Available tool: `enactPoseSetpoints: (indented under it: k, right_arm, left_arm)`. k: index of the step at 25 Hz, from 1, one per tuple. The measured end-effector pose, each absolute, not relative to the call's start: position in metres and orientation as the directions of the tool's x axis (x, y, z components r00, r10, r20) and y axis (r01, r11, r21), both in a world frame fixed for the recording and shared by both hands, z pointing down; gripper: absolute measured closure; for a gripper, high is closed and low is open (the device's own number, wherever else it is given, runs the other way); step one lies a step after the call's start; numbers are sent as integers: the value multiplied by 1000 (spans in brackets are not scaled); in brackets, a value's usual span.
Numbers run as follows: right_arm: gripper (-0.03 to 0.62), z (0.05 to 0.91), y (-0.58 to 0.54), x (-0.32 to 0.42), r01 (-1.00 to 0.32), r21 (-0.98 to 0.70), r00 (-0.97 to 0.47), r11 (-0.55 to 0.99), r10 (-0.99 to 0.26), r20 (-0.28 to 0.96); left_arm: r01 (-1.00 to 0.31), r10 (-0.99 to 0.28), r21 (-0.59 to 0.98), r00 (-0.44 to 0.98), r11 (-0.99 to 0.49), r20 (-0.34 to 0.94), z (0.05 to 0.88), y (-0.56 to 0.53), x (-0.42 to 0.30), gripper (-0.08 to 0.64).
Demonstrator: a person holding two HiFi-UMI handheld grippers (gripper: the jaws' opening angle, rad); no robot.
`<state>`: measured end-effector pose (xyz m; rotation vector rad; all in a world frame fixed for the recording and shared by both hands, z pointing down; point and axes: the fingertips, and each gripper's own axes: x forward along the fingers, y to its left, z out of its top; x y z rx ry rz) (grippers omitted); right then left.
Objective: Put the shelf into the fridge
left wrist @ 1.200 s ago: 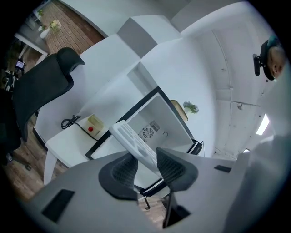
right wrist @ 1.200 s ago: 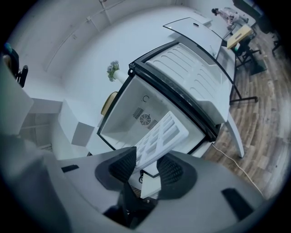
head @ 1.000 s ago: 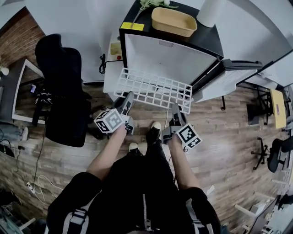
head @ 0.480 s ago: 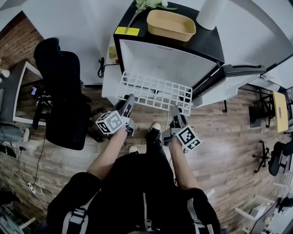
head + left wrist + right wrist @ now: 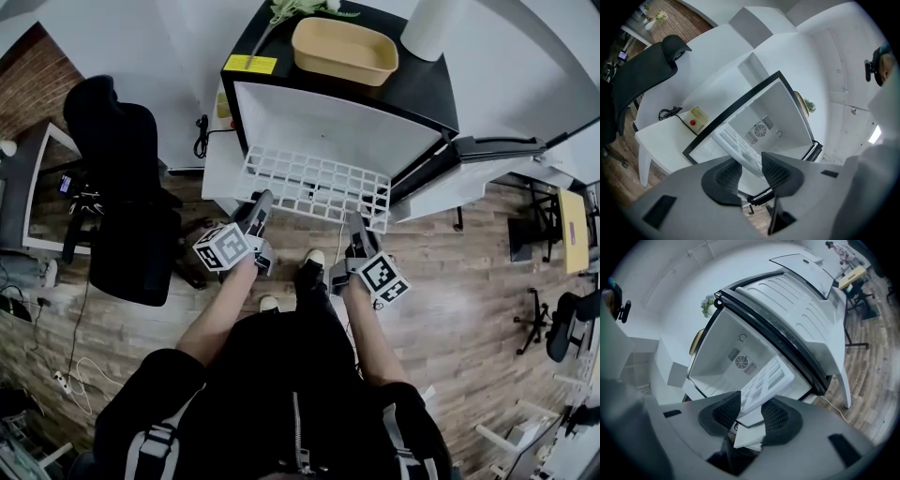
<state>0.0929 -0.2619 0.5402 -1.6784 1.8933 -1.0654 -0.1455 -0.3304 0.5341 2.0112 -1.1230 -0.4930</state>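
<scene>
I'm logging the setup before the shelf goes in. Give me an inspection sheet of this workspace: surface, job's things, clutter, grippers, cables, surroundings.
Surface: wood-plank floor; white table left of the fridge.
Job's things: fridge open, door swung right, no contents seen; white grid shelf held at its opening.
Clutter: tan tray, plant and white roll on the fridge top; yellow box with red button on the table.
Grippers: left gripper and right gripper each shut on the shelf's near edge.
Cables: black cable beside the yellow box; loose cords on the floor.
Surroundings: black office chair.
</scene>
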Motion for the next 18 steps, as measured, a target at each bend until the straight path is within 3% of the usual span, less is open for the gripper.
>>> enactPoseSetpoints:
  k: [18]
  right_arm:
    - [445, 550, -275, 99, -648, -762, -207, -18, -958, 199]
  left_arm:
    - [-557, -840, 767, 540, -317, 45, 538, -341, -141, 414]
